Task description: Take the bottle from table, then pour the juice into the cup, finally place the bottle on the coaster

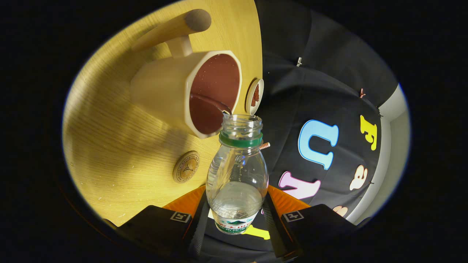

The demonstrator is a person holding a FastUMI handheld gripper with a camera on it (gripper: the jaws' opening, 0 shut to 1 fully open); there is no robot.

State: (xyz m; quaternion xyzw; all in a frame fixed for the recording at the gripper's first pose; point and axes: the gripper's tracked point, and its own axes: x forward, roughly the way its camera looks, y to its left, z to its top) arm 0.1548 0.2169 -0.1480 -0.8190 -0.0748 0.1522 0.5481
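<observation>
clear bottle (237, 175) in tongs (236, 215) touches cup (172, 91) rim.

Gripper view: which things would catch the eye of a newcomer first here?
The clear plastic bottle with its green neck ring stands out, held between the claw's fingers and tipped toward the cream octagonal cup just beyond it. A thin stream runs into the cup's brown inside. A round wooden coaster lies beside the bottle on the wooden table.

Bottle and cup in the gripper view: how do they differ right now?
The bottle is clear plastic, see-through, with a green neck ring; the cup is opaque cream outside, dark reddish inside, with a handle. The bottle is clamped between the claw fingers; the cup stands free on the wooden table. The bottle's mouth is narrow, the cup's wide and angular. Both are open-topped, the bottle's mouth tipped at the cup's rim.
</observation>
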